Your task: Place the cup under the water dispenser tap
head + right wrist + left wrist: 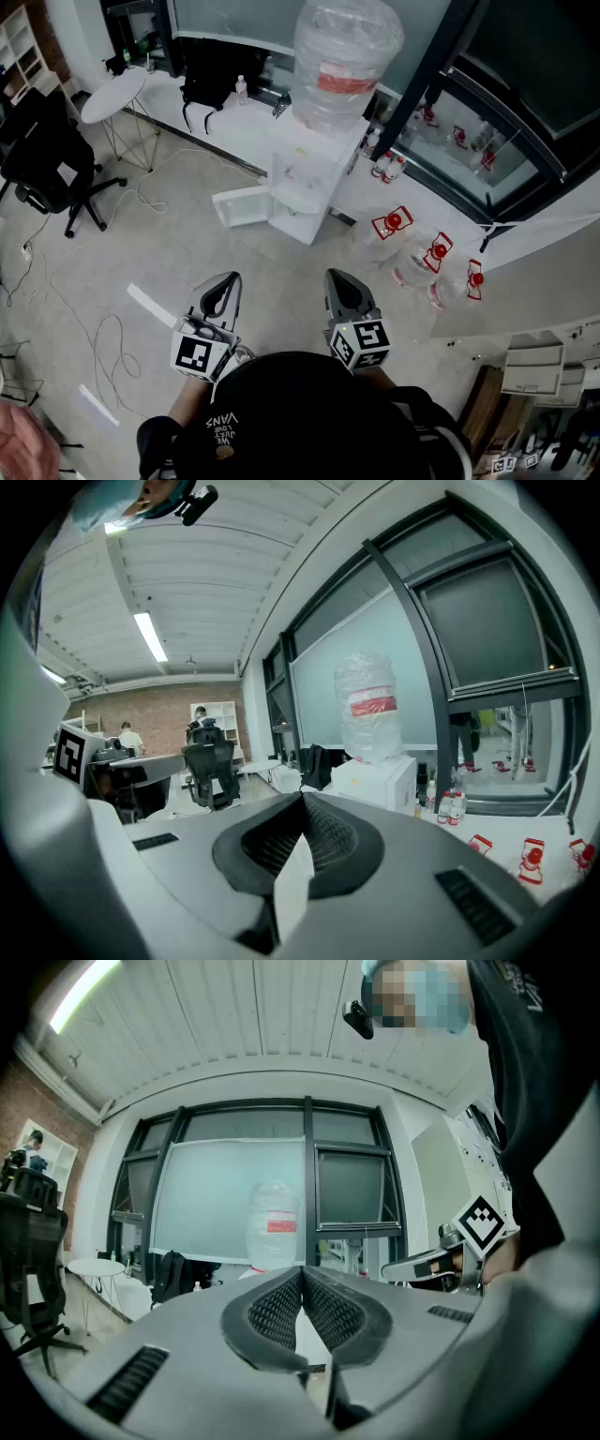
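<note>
The white water dispenser stands on the floor ahead of me, by the window ledge, with a large clear bottle on top. No cup shows in any view. My left gripper and right gripper are held side by side over the floor, well short of the dispenser, both shut with nothing between the pads. In the left gripper view the shut left gripper points at the bottle. Seen in the right gripper view, the right gripper is shut, with the dispenser beyond it to the right.
The dispenser's lower door hangs open to the left. Three spare water bottles lie on the floor at the right. Several small bottles stand by the ledge. An office chair, a round table and loose cables are at the left.
</note>
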The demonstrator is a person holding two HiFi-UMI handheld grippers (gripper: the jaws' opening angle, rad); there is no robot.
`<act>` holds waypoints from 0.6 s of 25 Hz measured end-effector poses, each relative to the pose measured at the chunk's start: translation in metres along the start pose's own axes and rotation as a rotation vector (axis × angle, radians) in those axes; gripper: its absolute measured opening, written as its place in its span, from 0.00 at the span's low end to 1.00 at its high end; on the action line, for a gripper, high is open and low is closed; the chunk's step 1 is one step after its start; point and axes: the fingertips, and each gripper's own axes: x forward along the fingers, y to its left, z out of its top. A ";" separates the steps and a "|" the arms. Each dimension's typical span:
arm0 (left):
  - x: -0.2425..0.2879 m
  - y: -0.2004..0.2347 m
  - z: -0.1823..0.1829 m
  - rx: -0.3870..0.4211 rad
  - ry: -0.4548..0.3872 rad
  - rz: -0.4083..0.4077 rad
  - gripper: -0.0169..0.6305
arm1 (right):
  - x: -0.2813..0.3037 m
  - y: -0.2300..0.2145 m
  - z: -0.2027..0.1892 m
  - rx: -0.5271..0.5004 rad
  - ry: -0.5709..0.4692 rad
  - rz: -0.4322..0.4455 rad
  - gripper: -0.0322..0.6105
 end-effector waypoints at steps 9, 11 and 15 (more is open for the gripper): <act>0.009 -0.022 -0.014 -0.005 0.010 0.105 0.06 | -0.006 -0.015 0.000 -0.080 -0.018 0.122 0.12; 0.008 -0.015 -0.014 -0.001 0.004 0.121 0.06 | 0.004 -0.014 0.000 -0.083 -0.012 0.132 0.12; 0.001 0.015 -0.019 0.011 0.004 0.121 0.06 | 0.032 0.003 0.002 -0.095 -0.018 0.127 0.12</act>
